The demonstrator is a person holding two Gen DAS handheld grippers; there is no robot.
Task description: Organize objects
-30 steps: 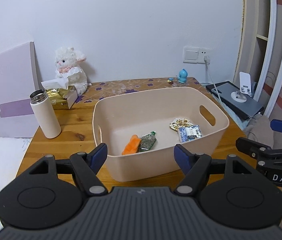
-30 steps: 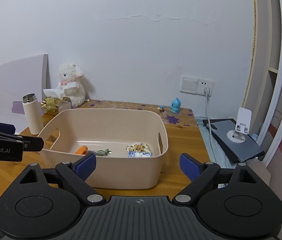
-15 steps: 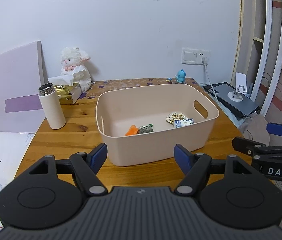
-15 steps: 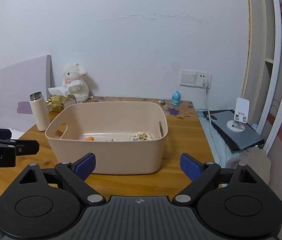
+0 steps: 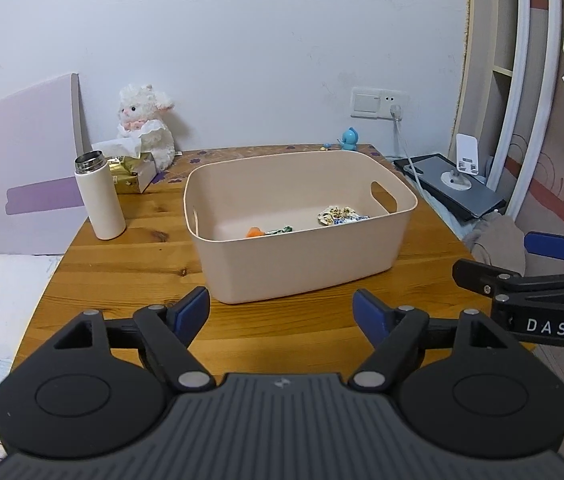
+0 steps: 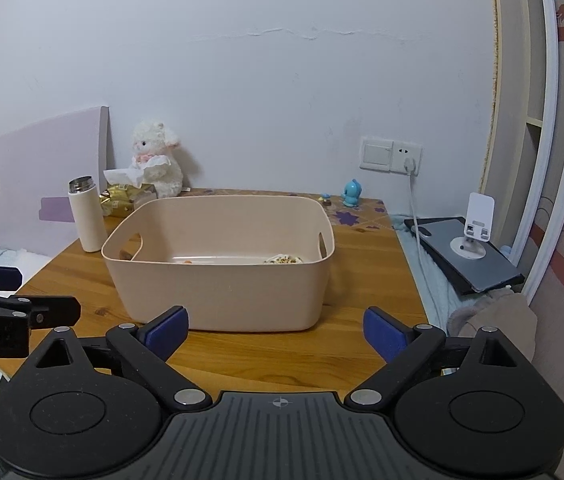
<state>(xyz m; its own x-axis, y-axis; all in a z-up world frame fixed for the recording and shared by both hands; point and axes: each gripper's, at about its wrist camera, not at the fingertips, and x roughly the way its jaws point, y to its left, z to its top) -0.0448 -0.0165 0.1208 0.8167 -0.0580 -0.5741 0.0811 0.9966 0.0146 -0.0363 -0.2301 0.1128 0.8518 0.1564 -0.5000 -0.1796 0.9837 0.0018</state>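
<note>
Both jaws stand wide apart and hold nothing: left gripper (image 5: 281, 312), right gripper (image 6: 276, 330). In the middle of each frame, the beige bin (image 5: 301, 264) sits on the wooden table (image 5: 122, 264), with small packets (image 5: 339, 216) inside.

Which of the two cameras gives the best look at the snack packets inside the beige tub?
The left wrist view: it looks down into the tub, showing the snack packets and an orange item. In the right wrist view the near wall hides nearly everything; only their tops show.
</note>
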